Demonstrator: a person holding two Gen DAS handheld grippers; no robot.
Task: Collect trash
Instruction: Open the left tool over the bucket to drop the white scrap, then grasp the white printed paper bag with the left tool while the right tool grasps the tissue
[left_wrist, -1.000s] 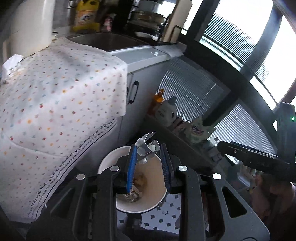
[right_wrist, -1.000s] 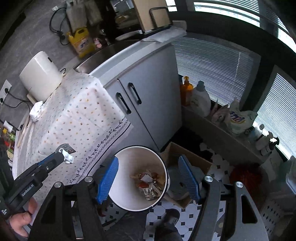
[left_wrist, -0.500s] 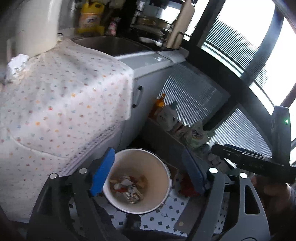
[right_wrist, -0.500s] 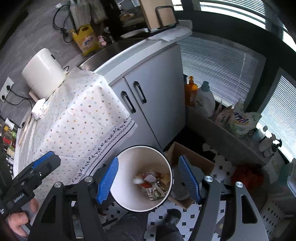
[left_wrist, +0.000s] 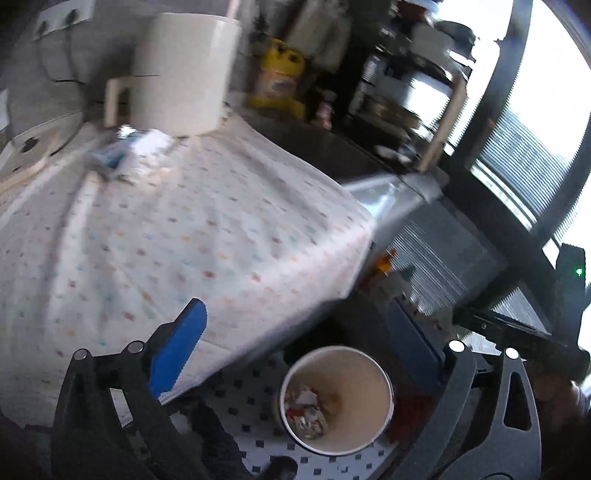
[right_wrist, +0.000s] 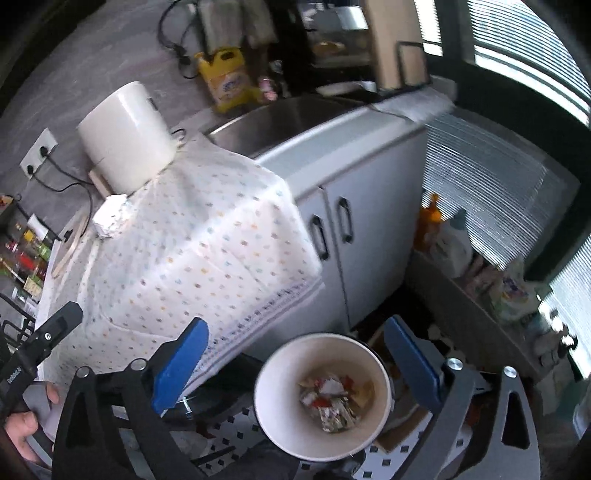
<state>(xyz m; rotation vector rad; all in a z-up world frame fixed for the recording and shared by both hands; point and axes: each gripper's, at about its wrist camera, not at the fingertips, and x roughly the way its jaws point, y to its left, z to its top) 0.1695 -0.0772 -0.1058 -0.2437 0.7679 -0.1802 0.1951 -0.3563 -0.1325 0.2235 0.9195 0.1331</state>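
The left gripper (left_wrist: 299, 339) is held with its jaws spread wide, nothing between the blue pads (left_wrist: 177, 350). It is raised above the white bin (left_wrist: 373, 365) and pointed down past it. The right gripper (right_wrist: 299, 354) is likewise held wide apart and empty above the same bin, its blue pads (right_wrist: 183, 365) straddling the rim. The left hand (right_wrist: 26, 424) is seen wrapped around its gripper's handle, left of the bin.
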